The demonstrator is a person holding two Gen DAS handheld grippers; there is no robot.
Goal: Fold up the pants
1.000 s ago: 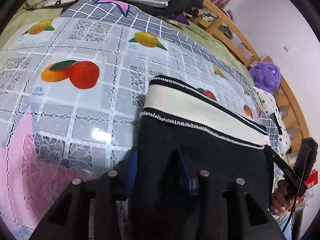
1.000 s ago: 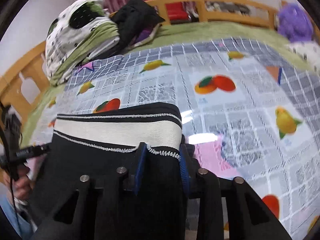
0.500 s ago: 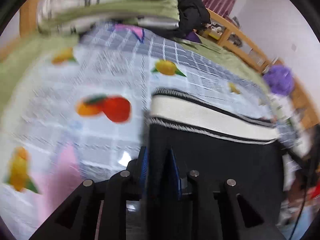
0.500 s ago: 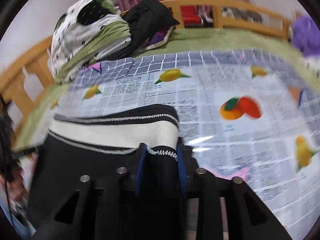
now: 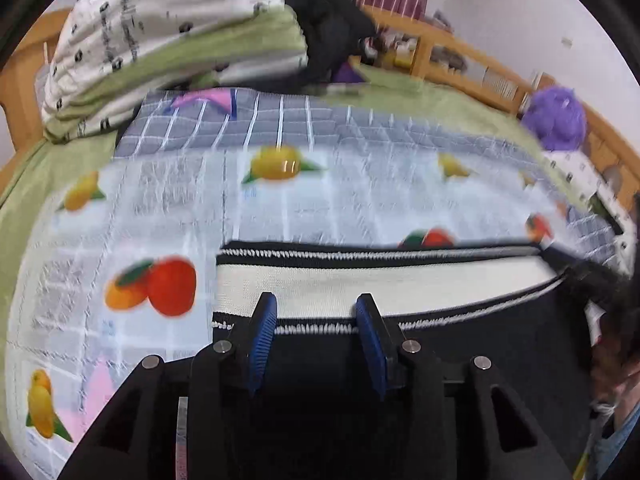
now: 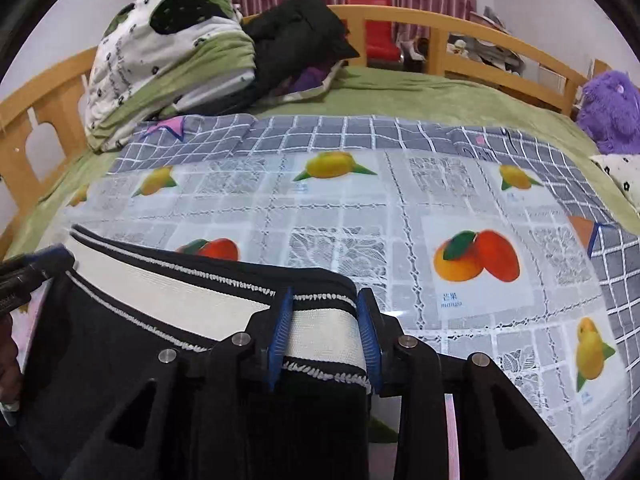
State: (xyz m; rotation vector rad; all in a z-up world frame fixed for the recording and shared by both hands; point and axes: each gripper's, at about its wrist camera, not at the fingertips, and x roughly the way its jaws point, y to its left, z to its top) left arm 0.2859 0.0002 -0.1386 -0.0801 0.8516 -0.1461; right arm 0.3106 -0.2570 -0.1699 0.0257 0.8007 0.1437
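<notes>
I am hovering my left tool (image 5: 316, 320) and right tool (image 6: 324, 320), both spread apart, over the cream waistband of the black knit pants (image 6: 172, 300) lying on the glossy fruit-print cloth (image 6: 400, 208) covering the bed. I should be gripping both waistband corners evenly. Plenty of open cloth is lying ahead; the green-and-white bedding pile (image 6: 168, 52) is sitting well apart.

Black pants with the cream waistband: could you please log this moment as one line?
black pants with cream waistband flat on fruit-print tablecloth | left gripper open | right gripper open
</notes>
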